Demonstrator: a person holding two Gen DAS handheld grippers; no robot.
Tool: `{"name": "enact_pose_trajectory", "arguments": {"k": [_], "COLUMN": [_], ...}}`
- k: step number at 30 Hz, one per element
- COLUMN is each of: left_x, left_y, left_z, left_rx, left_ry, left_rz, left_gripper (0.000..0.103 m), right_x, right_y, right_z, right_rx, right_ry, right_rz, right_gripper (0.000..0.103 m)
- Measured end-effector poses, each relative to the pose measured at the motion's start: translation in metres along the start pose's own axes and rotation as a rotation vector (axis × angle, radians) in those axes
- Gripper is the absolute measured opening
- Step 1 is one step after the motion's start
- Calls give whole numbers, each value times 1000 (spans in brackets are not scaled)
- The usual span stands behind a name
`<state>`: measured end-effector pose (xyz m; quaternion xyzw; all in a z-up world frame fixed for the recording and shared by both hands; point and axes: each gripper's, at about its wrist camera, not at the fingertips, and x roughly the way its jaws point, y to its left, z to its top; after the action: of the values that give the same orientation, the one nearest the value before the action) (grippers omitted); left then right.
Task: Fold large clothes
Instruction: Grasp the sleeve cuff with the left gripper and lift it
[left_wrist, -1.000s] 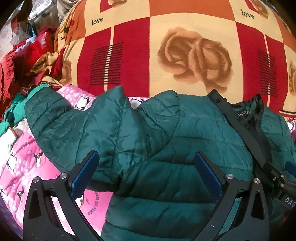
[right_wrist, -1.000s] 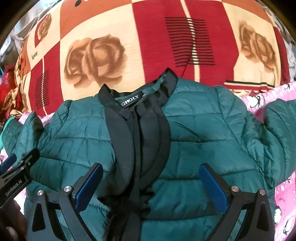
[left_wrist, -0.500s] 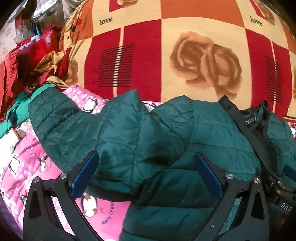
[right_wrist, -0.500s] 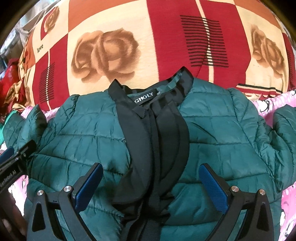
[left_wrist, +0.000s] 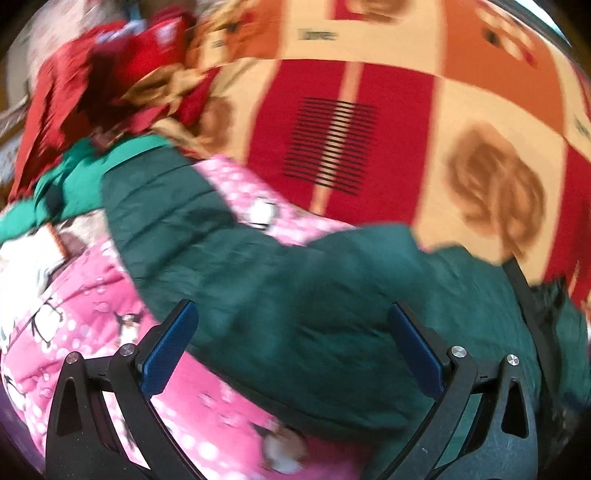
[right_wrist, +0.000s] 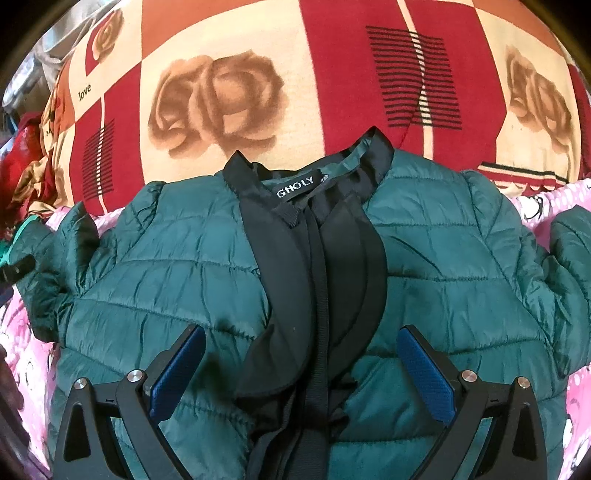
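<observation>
While dark green quilted puffer jacket (right_wrist: 184, 280) lies flat, unfolded, sleeves outspread: left gripper (left_wrist: 291, 350) and right gripper (right_wrist: 301, 373) agape, empty; all folds pending.

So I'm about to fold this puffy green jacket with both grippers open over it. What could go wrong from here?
The jacket is smooth, quilted and puffy, so a shallow pinch may slip off. The left gripper view is blurred, so its aim at the sleeve may be off. The right gripper hangs over the black placket; grabbing there could bunch the front instead of folding it.
</observation>
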<state>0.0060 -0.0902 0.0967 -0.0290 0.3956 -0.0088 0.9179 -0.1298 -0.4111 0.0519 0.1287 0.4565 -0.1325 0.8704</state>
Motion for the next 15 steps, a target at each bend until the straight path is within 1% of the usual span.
{"name": "enact_pose_trajectory", "arguments": {"k": [4,6,9,12,15], "left_x": [14,21,38,52,64], "left_y": [54,77,110,133,155], "left_z": [20,27,39,47,56], "left_rx": [-138,-183,-230,-273,-338], "left_ry": [-12,-24,-16,-11,-24], "left_rz": [68,107,163,185,182], "left_gripper": [102,102,102,102,102], "right_x": [0,-1,-2,-3,-3], "right_y": [1,2,3,3,5], "right_z": [-2,-2,-2,-1,0], "right_rx": [-2,-7,-6,-3,-8], "right_ry": [6,8,4,-6,-8], "right_rz": [9,12,20,22,22], "right_gripper": [103,103,103,103,103]}}
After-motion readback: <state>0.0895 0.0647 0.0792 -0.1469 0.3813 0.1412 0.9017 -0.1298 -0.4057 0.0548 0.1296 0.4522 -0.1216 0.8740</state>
